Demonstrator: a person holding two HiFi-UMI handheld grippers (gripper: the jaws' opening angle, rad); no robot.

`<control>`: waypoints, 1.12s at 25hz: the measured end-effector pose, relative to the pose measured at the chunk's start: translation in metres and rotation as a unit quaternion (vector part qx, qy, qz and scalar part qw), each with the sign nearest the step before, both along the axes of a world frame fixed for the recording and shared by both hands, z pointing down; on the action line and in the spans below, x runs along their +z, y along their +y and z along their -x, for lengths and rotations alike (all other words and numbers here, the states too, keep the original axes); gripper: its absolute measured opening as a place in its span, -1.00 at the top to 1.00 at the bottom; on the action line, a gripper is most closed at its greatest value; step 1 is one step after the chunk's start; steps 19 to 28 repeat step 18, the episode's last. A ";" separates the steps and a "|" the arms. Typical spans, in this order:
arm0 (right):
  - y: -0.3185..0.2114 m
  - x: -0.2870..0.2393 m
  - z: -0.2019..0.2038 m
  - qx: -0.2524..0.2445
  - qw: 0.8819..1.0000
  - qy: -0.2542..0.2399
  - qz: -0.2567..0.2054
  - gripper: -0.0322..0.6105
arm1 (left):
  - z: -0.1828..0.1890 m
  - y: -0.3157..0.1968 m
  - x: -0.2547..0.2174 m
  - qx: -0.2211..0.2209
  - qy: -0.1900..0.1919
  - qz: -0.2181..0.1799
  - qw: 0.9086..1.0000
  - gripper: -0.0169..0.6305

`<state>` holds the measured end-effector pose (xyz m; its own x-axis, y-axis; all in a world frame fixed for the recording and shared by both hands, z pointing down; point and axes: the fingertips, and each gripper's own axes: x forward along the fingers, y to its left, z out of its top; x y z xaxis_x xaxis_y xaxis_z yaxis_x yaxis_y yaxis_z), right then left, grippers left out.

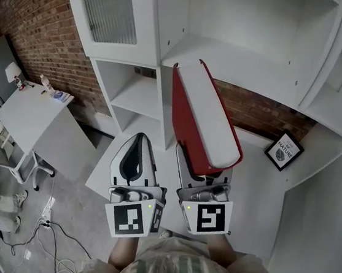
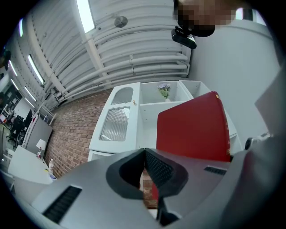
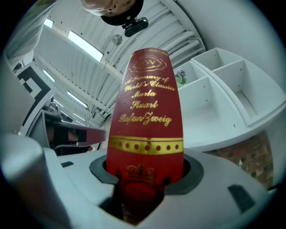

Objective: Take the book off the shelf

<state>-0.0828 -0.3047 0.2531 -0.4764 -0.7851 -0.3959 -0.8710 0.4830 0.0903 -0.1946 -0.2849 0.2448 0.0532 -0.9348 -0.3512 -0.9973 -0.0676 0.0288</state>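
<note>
Red hard covers sit between the fingers of the right gripper [image 1: 205, 175], which stand wide and press on the lower end of the book [image 1: 204, 115], with the gilt spine turned toward that gripper's camera. Just beside it, the left gripper [image 1: 137, 147] has its fingers closed together on nothing.

From the grip the book reaches up and away, its white page edge on top. Its far end is near the front edge of the white shelf [image 1: 240, 73]; whether it touches there cannot be told.

The book looks thick and stiff, so it probably has some weight and will not bend. The cover seems smooth and may slide in the pads. Because it is held at one end only, the long free part likely pulls downward, and a hold nearer the middle, or support from the other gripper, would be safer.

Farther off, one lower compartment holds a small framed picture [image 1: 283, 151], an upper one holds a little plant [image 2: 164, 90], and a ribbed glass door [image 1: 108, 4] closes another.
</note>
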 end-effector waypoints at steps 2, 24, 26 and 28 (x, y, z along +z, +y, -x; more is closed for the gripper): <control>0.000 0.000 0.000 0.000 1.000 0.001 -0.002 0.15 | -0.001 0.000 0.000 0.001 0.000 -0.002 1.000 0.91; -0.005 0.001 0.002 -0.002 1.000 0.015 -0.008 0.15 | -0.003 -0.007 0.002 0.006 0.006 -0.002 1.000 0.91; -0.005 0.001 0.002 -0.002 1.000 0.015 -0.008 0.15 | -0.003 -0.007 0.002 0.006 0.006 -0.002 1.000 0.91; -0.005 0.001 0.002 -0.002 1.000 0.015 -0.008 0.15 | -0.003 -0.007 0.002 0.006 0.006 -0.002 1.000 0.91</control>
